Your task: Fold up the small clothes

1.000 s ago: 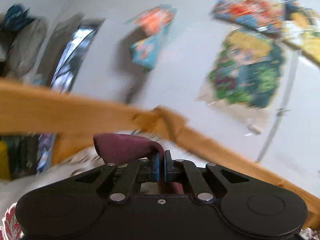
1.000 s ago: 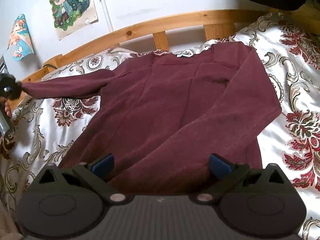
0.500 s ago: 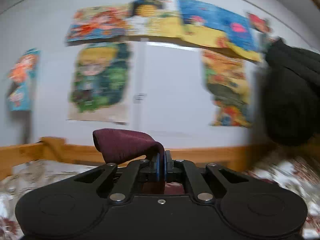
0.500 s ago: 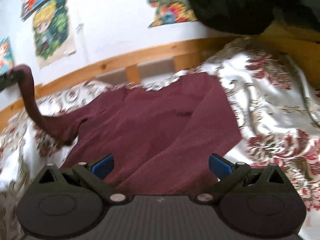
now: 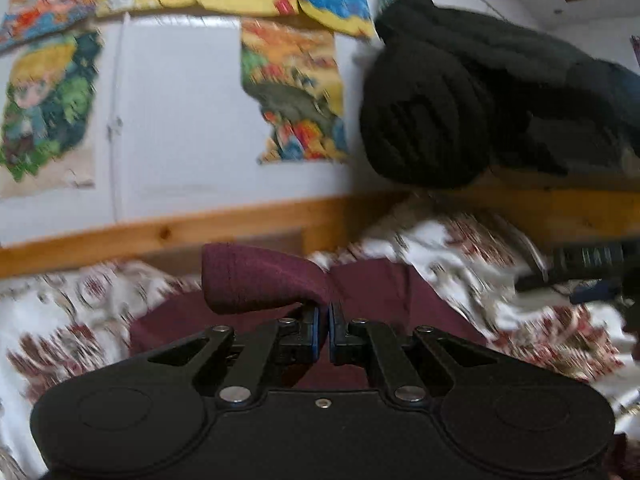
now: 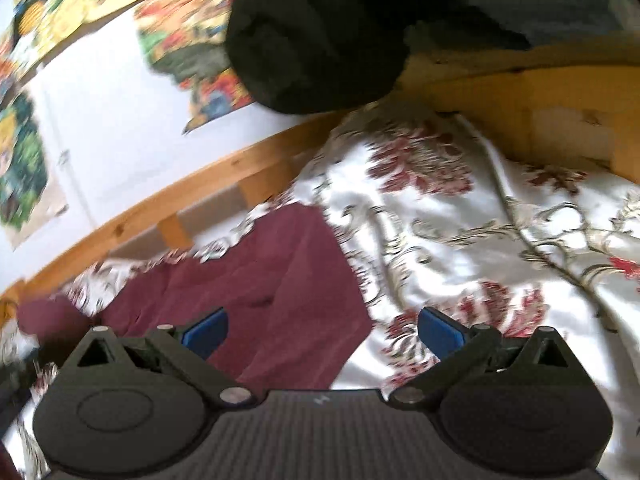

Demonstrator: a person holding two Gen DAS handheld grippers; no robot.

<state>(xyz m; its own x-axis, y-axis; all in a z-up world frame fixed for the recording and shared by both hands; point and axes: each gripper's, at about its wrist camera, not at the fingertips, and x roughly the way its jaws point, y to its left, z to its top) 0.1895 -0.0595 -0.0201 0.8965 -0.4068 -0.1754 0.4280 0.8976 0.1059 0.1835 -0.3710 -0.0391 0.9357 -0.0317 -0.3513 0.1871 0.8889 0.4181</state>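
Left wrist: tool (image 5: 323, 330) pinches soft maroon knit sleeve (image 5: 256, 280).

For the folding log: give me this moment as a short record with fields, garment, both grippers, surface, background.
garment: maroon long-sleeved top, lying on the bed
left gripper: shut on the sleeve cuff, held above the top's body
right gripper: open, empty, over the top's edge
surface: floral bedspread
background: wooden bed rail, posters on the wall, dark garment hanging
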